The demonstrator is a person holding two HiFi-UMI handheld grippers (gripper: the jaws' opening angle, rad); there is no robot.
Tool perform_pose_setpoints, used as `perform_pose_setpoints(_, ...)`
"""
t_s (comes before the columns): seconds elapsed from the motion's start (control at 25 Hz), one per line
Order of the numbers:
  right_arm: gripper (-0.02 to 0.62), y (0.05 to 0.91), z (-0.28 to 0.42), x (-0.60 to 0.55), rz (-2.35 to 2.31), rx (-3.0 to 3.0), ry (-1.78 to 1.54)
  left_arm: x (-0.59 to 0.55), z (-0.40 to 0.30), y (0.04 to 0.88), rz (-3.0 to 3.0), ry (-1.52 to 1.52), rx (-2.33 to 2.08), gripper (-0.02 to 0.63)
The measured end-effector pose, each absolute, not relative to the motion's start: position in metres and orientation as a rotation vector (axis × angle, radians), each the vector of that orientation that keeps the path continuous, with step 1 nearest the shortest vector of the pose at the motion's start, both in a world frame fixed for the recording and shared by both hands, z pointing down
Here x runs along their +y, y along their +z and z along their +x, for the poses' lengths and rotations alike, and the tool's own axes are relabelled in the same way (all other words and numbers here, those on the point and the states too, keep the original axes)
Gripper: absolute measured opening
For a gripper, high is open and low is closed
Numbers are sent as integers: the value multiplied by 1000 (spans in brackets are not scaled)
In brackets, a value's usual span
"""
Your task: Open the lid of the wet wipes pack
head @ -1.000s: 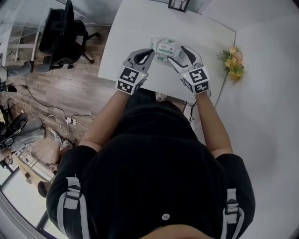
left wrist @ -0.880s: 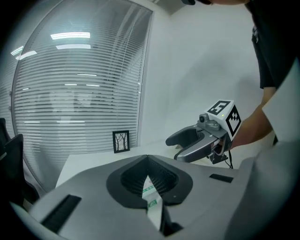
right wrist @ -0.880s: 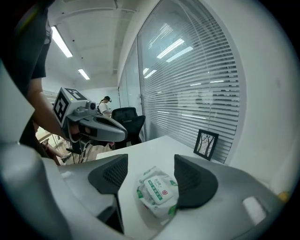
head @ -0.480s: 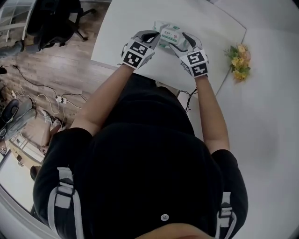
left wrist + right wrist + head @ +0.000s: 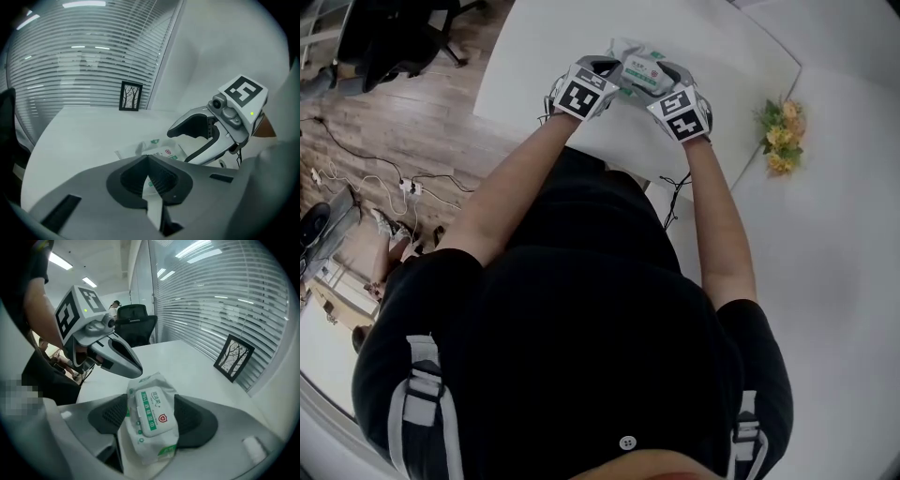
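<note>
The right tongs point(image 5: 150, 414) clamp the wet wipes pack point(image 5: 151, 427) across its sides, label and shut lid point(image 5: 152, 411) facing up, over the white table point(image 5: 534, 56). The left tongs point(image 5: 149, 160) are pressed tip to tip, their point just beside the pack's far end; whether they touch it is unclear. A framed picture point(image 5: 233, 357) stands at the table's back edge.

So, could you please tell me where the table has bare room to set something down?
The table is bare left of the left gripper, out to its edge. It is also bare beyond the wet wipes pack, toward the picture frame. It is crowded only in the middle, where the right gripper and the left one both hold the pack.
</note>
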State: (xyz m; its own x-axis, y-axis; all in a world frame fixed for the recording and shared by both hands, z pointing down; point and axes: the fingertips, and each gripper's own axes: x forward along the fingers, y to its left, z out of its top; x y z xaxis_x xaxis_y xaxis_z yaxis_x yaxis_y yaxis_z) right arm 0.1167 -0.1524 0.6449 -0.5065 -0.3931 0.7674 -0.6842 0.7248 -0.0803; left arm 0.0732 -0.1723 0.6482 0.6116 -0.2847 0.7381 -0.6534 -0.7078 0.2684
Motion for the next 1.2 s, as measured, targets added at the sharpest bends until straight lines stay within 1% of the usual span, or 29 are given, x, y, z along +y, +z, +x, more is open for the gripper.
perform_pose_setpoints(0.4,342,682,115,-155,646,-2051,461,-170,81,686,2208,1001,-700,8)
perform_pose_setpoints(0.8,342,704,113,-157,536,-1992,457,-171,82,689,2195,990,-691,8)
perform_pose_setpoints(1.04,313,704,112,-157,515,-1996,490,-171,72,698,2149,987,-710,8)
perform_pose_setpoints(1.2,307,703,113,-157,496,-1992,500,-172,72,701,2138,984,-713,8)
